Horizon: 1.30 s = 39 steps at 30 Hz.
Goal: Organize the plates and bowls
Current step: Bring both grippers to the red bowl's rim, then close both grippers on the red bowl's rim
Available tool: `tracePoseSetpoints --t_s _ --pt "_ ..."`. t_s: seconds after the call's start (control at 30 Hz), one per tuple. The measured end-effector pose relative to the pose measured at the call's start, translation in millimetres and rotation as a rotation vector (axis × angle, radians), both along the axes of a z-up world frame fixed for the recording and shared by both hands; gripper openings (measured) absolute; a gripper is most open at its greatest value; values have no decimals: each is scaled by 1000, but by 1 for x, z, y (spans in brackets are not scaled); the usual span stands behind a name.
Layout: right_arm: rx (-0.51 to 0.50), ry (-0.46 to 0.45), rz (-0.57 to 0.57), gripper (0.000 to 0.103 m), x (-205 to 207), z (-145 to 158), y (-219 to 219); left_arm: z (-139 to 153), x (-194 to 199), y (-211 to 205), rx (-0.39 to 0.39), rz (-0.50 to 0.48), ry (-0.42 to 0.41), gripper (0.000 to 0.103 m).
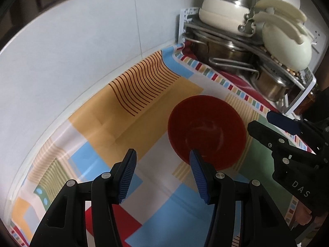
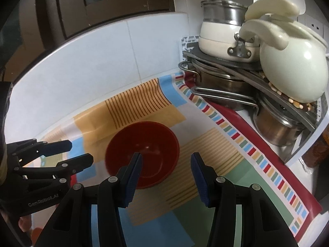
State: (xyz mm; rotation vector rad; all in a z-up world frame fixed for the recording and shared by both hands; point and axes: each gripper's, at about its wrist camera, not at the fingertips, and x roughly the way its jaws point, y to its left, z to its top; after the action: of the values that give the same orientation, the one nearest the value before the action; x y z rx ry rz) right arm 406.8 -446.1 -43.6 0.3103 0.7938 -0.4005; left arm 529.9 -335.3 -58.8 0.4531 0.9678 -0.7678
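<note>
Bowl of round red plastic (image 1: 206,132) sits upright on the patterned tablecloth (image 1: 131,113), near the counter's back edge, between both tongs. Left gripper (image 1: 162,175) and right gripper (image 2: 166,177) stand open, empty; each flanks the near rim, roughly equally close.

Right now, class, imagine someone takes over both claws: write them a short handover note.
Left claw: open, empty, one finger in front of the red bowl's near rim.
Right claw: open, empty, beside the bowl.
Red bowl: upright on the patterned tablecloth, looks empty, not gripped.
Pots are piled on the corner rack.
Done: nothing visible yet.
Left: grip the bowl and put it away; no plates in view.
</note>
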Motion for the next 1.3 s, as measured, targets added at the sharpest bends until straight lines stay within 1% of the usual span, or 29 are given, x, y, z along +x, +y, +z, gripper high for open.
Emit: tracePoseSetpoints --t_s 0.13,0.33,0.53,0.63,0.73,0.8,0.87,1.07,1.2,1.23,1.3 --pt "8 24 -7 50 10 -14 -8 -13 10 -10 19 -18 32 53" --pt "48 57 -11 50 19 -36 -17 -30 17 -27 57 -35 53 53" --pt "72 69 -20 49 24 -51 -24 -46 22 -40 87 -48 99 53" --pt "93 79 -22 46 27 -56 -27 -48 24 -45 89 -47 105 52" --pt "112 86 -23 44 28 -61 -29 -50 26 -50 90 -51 112 49" --pt "125 89 -23 39 29 -64 -30 -52 27 -54 99 -54 108 46" --pt "133 93 -21 38 30 -66 -31 -54 28 -58 103 -56 112 44" --pt "151 100 -18 32 33 -70 -32 -60 28 -63 115 -63 118 32" --pt "158 102 -8 27 36 -71 -30 -64 27 -66 131 -70 118 20" --pt "156 103 -4 26 37 -71 -29 -65 28 -66 131 -71 122 18" --pt "151 105 4 22 39 -71 -27 -65 28 -67 127 -69 128 18"
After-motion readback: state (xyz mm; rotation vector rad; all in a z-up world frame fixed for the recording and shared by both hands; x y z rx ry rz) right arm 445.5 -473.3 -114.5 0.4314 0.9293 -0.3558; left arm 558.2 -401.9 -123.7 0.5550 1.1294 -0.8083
